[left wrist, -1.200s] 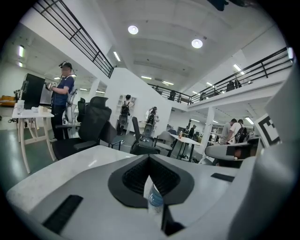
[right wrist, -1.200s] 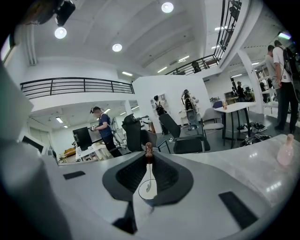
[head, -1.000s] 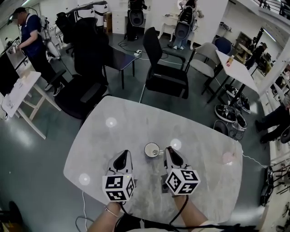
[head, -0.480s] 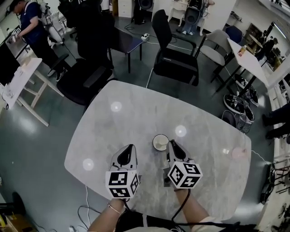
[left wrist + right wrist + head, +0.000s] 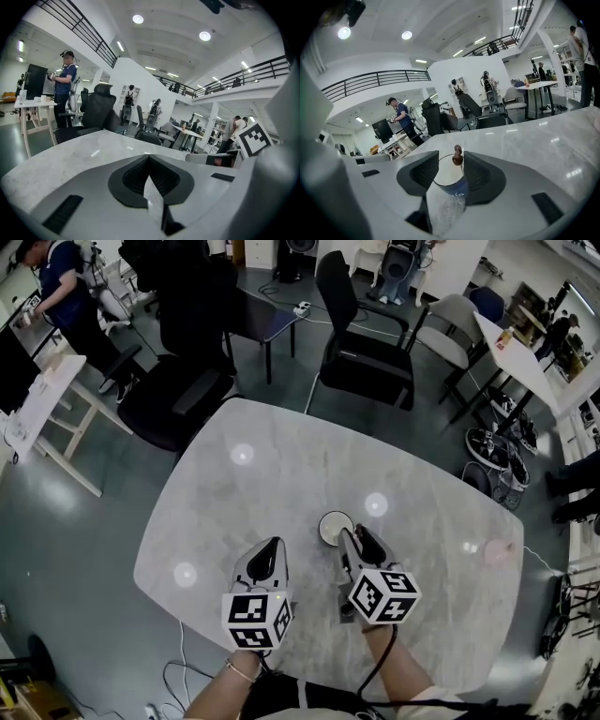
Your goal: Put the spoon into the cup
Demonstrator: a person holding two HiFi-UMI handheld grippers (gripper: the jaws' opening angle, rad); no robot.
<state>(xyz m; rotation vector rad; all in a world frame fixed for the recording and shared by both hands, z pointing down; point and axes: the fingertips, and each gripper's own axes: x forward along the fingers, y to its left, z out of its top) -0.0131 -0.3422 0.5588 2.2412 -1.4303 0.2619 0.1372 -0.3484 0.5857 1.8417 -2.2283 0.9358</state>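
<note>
The right gripper (image 5: 451, 154) has its jaws apart; they have just been opening. Between the tips stands the brown knob end of the spoon (image 5: 458, 156), just beside one pad, and neither pad presses on it. The spoon sits in the cup (image 5: 449, 177), its handle sticking up above the rim. The cup (image 5: 335, 526) stands upright on the table (image 5: 281, 465), right in front of the right gripper (image 5: 352, 534). The left gripper (image 5: 149, 158) has its jaws together at the tips with nothing between them. It (image 5: 270, 547) hovers low over bare table left of the cup. A black chair (image 5: 366, 362) stands beyond the table, and a person (image 5: 56, 296) stands far left.
</note>
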